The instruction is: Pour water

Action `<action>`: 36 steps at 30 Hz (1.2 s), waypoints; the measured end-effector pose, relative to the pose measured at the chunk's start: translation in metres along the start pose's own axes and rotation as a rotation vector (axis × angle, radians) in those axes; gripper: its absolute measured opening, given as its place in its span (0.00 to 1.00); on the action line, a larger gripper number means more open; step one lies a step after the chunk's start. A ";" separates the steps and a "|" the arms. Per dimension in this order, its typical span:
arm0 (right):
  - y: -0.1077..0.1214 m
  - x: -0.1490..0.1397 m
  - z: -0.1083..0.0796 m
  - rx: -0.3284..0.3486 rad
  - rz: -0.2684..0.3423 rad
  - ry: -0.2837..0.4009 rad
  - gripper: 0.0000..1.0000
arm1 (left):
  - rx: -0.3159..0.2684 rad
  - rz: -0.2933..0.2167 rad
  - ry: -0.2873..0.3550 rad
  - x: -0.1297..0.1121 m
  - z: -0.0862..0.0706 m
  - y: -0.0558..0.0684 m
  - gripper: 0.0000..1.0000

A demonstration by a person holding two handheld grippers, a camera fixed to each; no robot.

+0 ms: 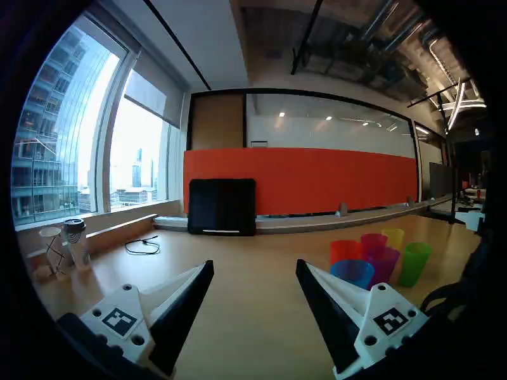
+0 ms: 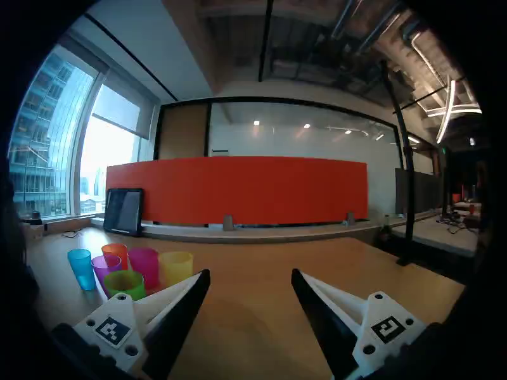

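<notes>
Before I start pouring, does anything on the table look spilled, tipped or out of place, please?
Nothing stands out: the coloured translucent plastic cups stand upright, clustered on the light wooden table, with no spill visible. A thin black cable lies loose near the window.

Translucent plastic cups (image 2: 141, 266) — smooth, softly glossy wooden table (image 2: 253, 288)
</notes>
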State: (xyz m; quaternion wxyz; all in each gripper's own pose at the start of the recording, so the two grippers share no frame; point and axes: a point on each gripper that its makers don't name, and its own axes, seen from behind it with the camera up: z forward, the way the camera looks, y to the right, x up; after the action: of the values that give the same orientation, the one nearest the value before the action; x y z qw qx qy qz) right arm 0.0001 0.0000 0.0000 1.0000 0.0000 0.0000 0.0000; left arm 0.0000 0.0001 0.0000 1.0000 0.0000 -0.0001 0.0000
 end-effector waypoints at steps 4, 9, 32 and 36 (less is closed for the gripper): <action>-0.001 0.001 0.000 0.001 -0.002 -0.001 0.99 | -0.002 0.000 -0.009 -0.001 0.001 0.002 0.96; -0.002 -0.001 0.002 0.005 -0.008 -0.020 0.99 | -0.001 0.000 -0.033 0.001 0.004 0.002 0.96; -0.019 0.125 0.021 0.104 -0.044 -0.065 0.99 | -0.043 0.007 -0.064 0.111 0.023 -0.006 0.96; -0.024 0.152 0.023 0.129 -0.028 -0.064 0.99 | -0.060 -0.004 -0.054 0.139 0.027 -0.004 0.97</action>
State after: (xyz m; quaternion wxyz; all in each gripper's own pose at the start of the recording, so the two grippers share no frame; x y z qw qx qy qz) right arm 0.1524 -0.0238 0.0233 0.9973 0.0643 -0.0322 -0.0142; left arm 0.1388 -0.0042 0.0275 0.9992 -0.0300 -0.0269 -0.0020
